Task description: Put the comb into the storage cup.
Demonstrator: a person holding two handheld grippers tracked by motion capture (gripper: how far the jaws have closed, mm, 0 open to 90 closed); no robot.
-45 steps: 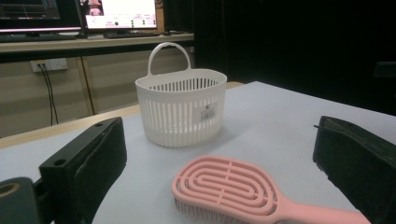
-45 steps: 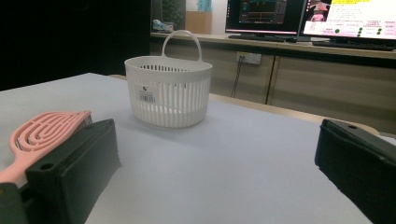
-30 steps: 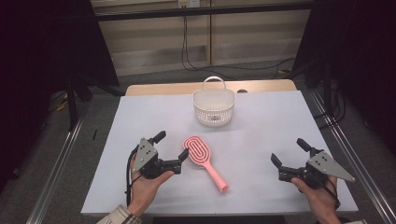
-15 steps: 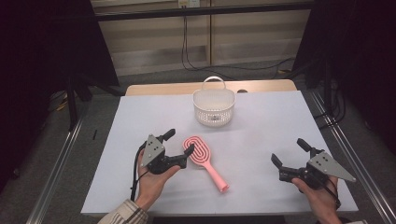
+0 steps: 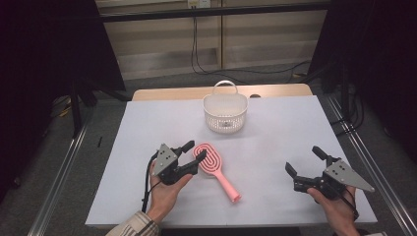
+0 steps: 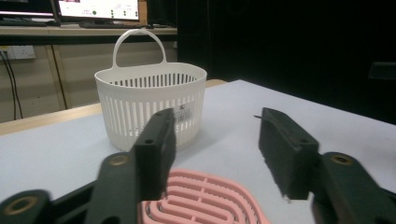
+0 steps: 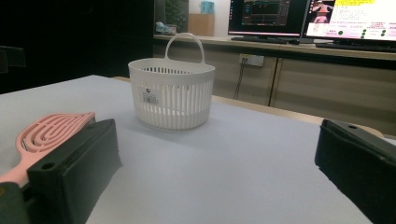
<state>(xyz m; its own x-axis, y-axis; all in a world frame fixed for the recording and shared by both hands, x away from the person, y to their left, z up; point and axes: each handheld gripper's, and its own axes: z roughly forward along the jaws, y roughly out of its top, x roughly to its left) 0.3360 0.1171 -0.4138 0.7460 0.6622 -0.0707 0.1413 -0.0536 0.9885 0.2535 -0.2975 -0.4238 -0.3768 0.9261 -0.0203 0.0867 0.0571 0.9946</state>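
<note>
From the high view, a pink hairbrush lies flat on the white table. Its round head is toward the left gripper and its handle points down toward the person's side. The left gripper sits just beside the brush head, with one jaw at the head's edge. Its jaws have just been closing, but there is a gap between them and they do not squeeze the brush. The left hand holds this gripper from below. A white basket stands upright farther back on the table, apart from the brush. The right gripper is well away on the right side, and its jaws are wide apart with nothing in them.

From the left gripper view, the two black jaws stand apart. The pink hairbrush lies low between them, closer to the left jaw. I cannot tell if that jaw touches it. The white basket stands behind, with its handle up.

From the right gripper view, the jaws are far apart with bare table between them. The pink hairbrush peeks out at the left, and the white basket stands behind.
</note>
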